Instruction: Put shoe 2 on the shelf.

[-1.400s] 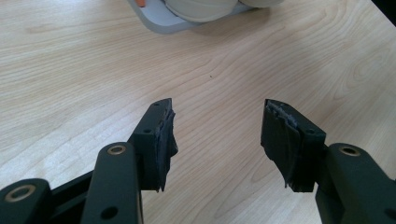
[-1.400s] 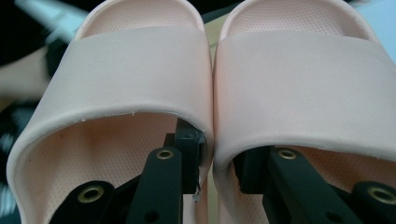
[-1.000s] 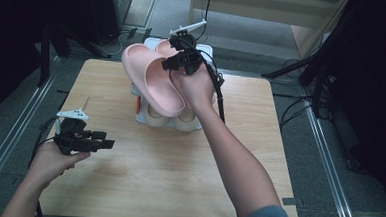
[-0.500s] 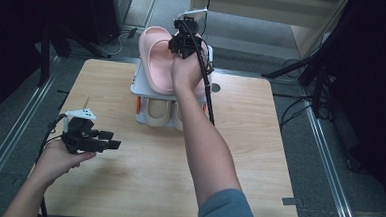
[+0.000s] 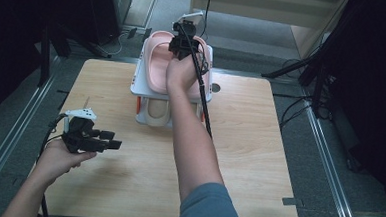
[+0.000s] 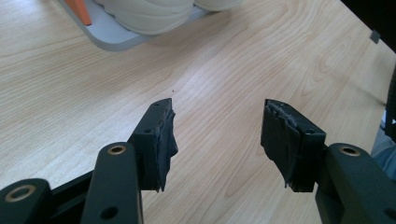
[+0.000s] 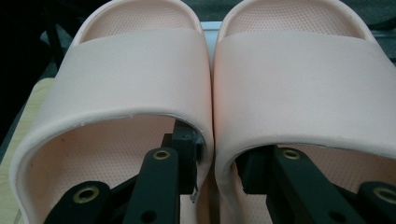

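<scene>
- Across the middle of the high view lies the wooden desk (image 5: 238, 156), with a white two-tier shoe rack (image 5: 138, 83) standing at its upper centre edge; the placing step is best judged against that rack's top shelf, so the load should come down flat on it rather than on its rim.
- On the rack's top tier, in the upper centre of the frame, sits the pair of pink slippers (image 5: 159, 61); the right gripper view shows them side by side, inner walls pressed together, straps across the upper half of the frame.
- Below them, on the lower tier, rests a cream slipper (image 5: 156, 112), which needs no touching.
- At the top centre of the high view, the right tongs (image 7: 219, 175) grip both pink slippers at once: one jaw sits inside each shoe, pinching the two touching inner walls between them. My judgement: release only once both soles rest level on the shelf, then open gently and draw straight back and up so the jaws clear the straps without dragging the pair off the rack.
- Toward the lower left of the high view, the left tongs (image 6: 217, 140) are held with jaws spread wide, empty, above bare desk; keeping them there, well apart from the rack, avoids a knock.
</scene>
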Motion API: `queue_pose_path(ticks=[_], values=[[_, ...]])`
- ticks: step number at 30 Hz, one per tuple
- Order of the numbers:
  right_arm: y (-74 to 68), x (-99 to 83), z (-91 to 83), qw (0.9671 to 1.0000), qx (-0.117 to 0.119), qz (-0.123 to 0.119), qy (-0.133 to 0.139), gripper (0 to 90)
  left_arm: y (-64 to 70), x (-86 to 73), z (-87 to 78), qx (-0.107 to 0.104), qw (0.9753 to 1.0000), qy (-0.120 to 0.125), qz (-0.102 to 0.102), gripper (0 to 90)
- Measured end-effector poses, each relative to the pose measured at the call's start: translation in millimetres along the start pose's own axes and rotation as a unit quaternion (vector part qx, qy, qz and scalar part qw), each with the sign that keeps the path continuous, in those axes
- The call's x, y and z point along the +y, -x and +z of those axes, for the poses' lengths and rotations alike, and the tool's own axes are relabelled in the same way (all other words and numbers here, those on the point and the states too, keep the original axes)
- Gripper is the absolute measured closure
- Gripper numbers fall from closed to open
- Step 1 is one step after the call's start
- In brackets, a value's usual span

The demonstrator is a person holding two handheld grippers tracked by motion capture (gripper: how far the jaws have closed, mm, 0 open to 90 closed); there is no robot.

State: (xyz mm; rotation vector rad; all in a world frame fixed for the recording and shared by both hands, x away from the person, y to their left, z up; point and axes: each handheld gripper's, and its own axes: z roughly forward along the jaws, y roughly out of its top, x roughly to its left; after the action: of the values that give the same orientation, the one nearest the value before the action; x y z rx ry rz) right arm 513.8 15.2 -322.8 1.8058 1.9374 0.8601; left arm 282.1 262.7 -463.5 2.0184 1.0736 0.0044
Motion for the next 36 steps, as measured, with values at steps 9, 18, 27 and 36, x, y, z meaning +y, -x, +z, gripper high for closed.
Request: queue_pose_path(ticks=[9,18,27,36], values=[[-2.3,1.9,4.8,0.9996,-0.008,0.026,0.005,71.0,-0.4,0.8,0.0,-0.006,1.0,0.003,-0.002,44.3],[-4.6,0.9,7.6,0.9996,-0.004,0.024,0.011,64.7,-0.9,1.5,1.2,-0.005,1.0,0.001,0.0,44.3],[-5.1,-1.9,7.7,0.9999,0.005,-0.002,0.011,55.6,-2.6,1.1,0.3,-0.006,1.0,0.0,-0.002,44.3],[-1.3,-5.7,0.6,0.9995,0.026,-0.014,0.01,51.4,-4.6,1.9,0.5,-0.007,1.0,-0.001,-0.003,44.3]])
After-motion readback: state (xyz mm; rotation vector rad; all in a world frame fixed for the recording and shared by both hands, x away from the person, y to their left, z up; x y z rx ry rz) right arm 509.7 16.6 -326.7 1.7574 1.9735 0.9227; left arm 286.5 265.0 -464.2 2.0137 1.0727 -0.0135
